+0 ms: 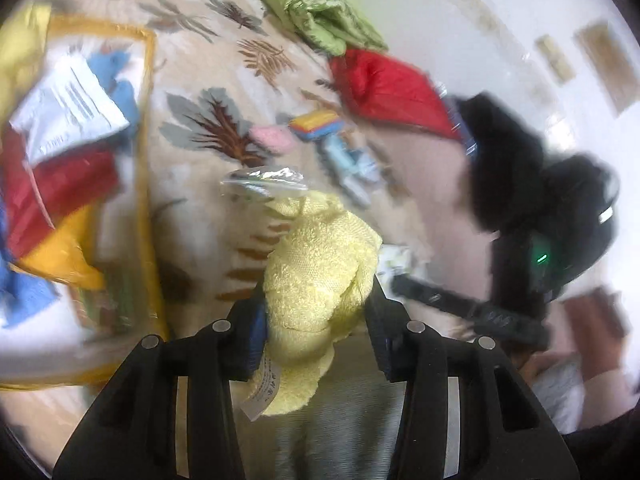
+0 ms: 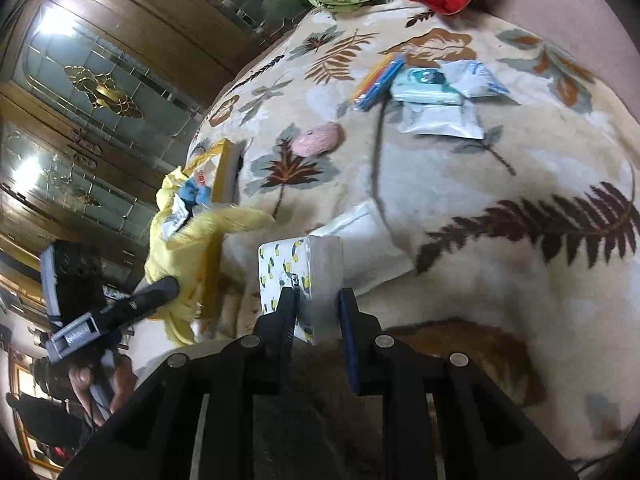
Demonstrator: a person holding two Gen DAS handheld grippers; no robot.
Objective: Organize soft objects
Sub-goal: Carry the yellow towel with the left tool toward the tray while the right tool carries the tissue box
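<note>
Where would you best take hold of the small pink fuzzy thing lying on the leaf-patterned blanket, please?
Across its narrow middle, coming from above: the pink fuzzy thing is a flat-lying oval with bare blanket all round, so fingers probably fit either side.

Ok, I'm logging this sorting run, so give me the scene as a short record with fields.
surface: leaf-print blanket
left tool: shut on yellow towel
right tool: shut on lemon-print pack
container: yellow-rimmed clear bag holding cloths
loose on blanket: pink puff, white packets
far edge: green bundle, red bundle
</note>
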